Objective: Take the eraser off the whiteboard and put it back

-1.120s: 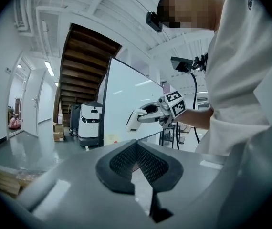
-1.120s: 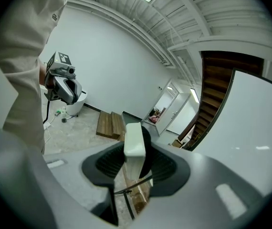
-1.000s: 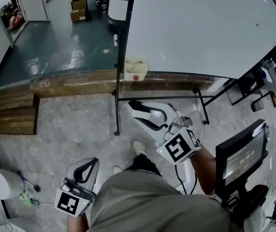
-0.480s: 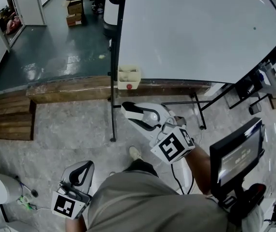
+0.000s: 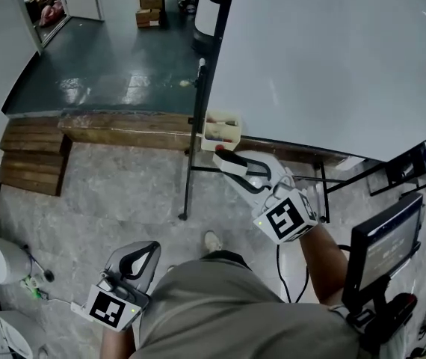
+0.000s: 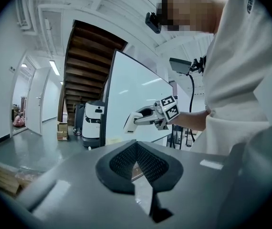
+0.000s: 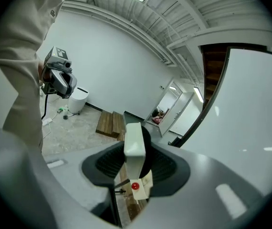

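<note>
Beside the whiteboard [image 5: 332, 58], by its corner box [image 5: 217, 143], the right gripper [image 5: 226, 159] has jaws clamped on the eraser [image 7: 134, 140]; the left gripper [image 5: 147, 249] hangs low, jaws together, empty. Pressed on crooked, the eraser could slide off.

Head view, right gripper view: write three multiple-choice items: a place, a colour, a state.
1. Where is the small tray? A on the wooden steps; B at the whiteboard's lower corner; C on the floor.
2. What colour is the round dot on its front? A red; B blue; C green.
3. The right gripper is: A open, empty; B shut on a marker; C shut on the eraser.
B, it hangs by the board's frame; A, the right gripper view shows red; C, the white slab sits clamped between its jaws.
</note>
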`<action>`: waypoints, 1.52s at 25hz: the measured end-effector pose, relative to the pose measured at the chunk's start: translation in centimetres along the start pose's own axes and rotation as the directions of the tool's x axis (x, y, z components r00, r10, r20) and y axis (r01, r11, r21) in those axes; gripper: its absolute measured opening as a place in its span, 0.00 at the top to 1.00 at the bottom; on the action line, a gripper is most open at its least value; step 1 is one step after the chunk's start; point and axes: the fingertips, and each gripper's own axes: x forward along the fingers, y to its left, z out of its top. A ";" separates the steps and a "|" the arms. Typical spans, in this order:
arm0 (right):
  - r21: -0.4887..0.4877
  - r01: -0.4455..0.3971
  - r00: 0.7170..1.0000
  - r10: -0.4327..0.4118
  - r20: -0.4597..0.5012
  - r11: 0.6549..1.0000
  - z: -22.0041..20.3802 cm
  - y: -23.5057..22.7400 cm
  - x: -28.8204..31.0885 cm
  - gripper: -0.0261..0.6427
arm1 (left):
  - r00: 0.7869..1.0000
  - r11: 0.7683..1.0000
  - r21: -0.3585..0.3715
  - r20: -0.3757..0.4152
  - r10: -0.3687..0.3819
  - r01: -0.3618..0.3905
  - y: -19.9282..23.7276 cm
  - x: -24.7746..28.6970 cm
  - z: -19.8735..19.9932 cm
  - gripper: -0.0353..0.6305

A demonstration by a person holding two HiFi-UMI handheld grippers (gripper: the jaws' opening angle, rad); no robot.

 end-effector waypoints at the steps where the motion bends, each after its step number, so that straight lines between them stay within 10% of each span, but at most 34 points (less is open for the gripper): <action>1: 0.002 -0.008 1.000 0.008 0.003 1.000 -0.6 -0.6 0.4 0.74 | 1.000 1.000 -0.002 -0.003 0.007 -0.007 0.1 0.6 0.1 0.94; 18: 0.052 -0.162 0.987 0.161 0.010 0.985 -10.9 -7.9 7.1 0.74 | 0.989 0.990 -0.047 -0.067 0.128 -0.132 1.6 9.6 2.6 0.94; 38: 0.094 -0.341 0.938 0.345 -0.028 0.935 -18.0 -5.3 12.3 0.74 | 0.970 0.974 -0.072 -0.131 0.203 -0.213 2.5 13.8 2.1 0.94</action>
